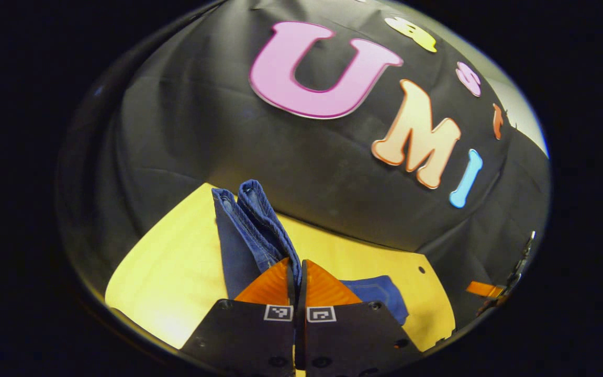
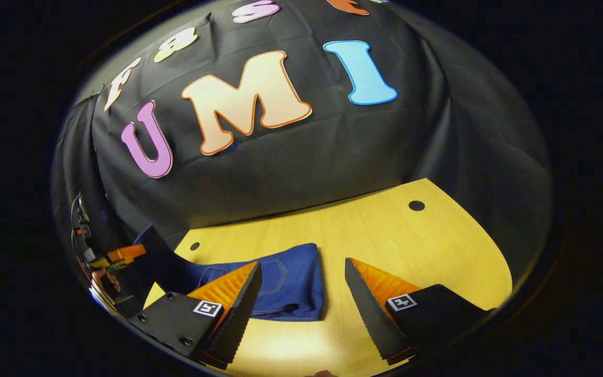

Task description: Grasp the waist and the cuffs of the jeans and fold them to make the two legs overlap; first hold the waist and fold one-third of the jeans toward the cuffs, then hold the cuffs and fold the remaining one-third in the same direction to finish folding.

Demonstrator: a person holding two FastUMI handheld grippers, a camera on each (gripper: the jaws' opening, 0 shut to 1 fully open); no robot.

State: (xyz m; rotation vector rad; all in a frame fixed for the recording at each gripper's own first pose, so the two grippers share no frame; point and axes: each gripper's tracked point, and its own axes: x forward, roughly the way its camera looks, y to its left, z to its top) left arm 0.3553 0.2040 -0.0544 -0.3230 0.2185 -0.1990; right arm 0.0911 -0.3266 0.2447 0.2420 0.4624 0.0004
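Observation:
In the left gripper view, blue jeans (image 1: 252, 230) run away from me over the yellow wooden table (image 1: 176, 262), their two cuffs (image 1: 249, 192) at the far end near the wall. My left gripper (image 1: 297, 273) is shut on the leg fabric, which rises between its fingers. A folded part of the jeans (image 1: 382, 298) lies to the right behind the fingers. In the right gripper view, the folded waist end of the jeans (image 2: 291, 285) with a back pocket lies flat on the table (image 2: 411, 246). My right gripper (image 2: 302, 264) is open just above its near right edge, holding nothing.
Black cloth wall rises close behind the table's far edge in both views. Small round holes (image 2: 416, 205) sit in the tabletop. At the far left of the right gripper view, the other gripper (image 2: 123, 254) and a hand (image 2: 105, 277) show.

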